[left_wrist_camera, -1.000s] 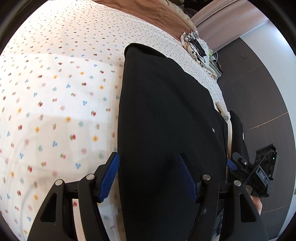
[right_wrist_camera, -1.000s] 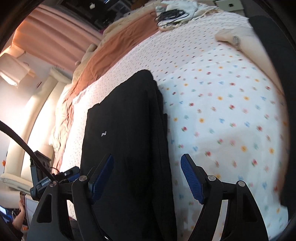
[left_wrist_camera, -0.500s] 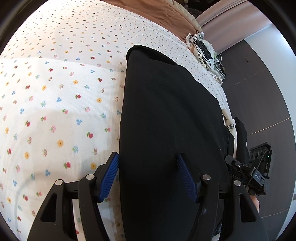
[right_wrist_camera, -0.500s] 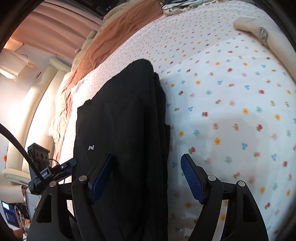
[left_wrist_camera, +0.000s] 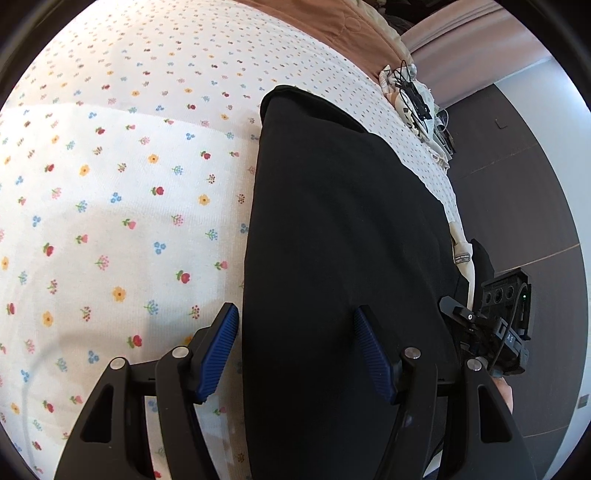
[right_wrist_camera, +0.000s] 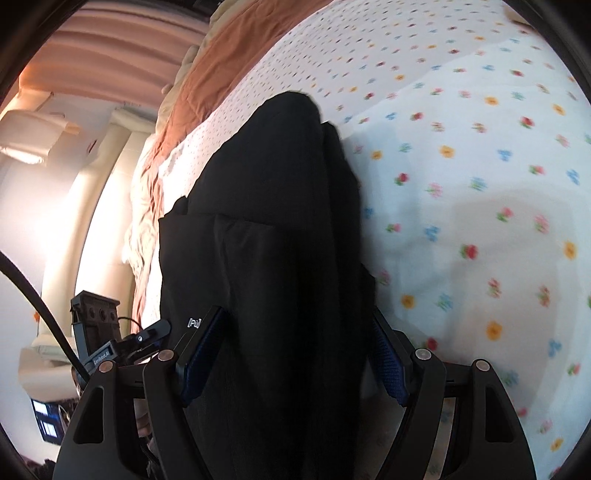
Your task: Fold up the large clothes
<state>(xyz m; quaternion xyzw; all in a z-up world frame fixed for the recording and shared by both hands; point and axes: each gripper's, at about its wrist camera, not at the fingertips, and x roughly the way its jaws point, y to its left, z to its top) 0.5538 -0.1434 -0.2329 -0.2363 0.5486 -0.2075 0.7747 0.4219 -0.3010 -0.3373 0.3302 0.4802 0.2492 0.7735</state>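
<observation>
Right wrist view shows the biggest change: the right gripper (right_wrist_camera: 295, 362) has come lower and nearer to the black garment (right_wrist_camera: 280, 258), so the folded cloth that lay ahead of it a second ago now fills the space between its fingers. Both blue pads stand apart and press nothing I can see, so this claw reads as released, straddling the near end of the layered edge. The left gripper (left_wrist_camera: 299, 354) has also crept in; its jaws are spread too, the left pad over the flowered bedsheet (left_wrist_camera: 110, 206) just beside the garment's edge, the right pad over the black cloth. Neither claw grasps anything.

My judgement: both are lining up on the near end of the garment, which lies as a long narrow band stretching away from them, ready for a pinch and a fold lengthwise.

Beyond the garment's far end lies a brown blanket (left_wrist_camera: 325, 22); to the left claw's far right sits a tangle of cables (left_wrist_camera: 413, 99). Nothing blocks the way, though the stacked layers at the right claw could be caught only in part.
</observation>
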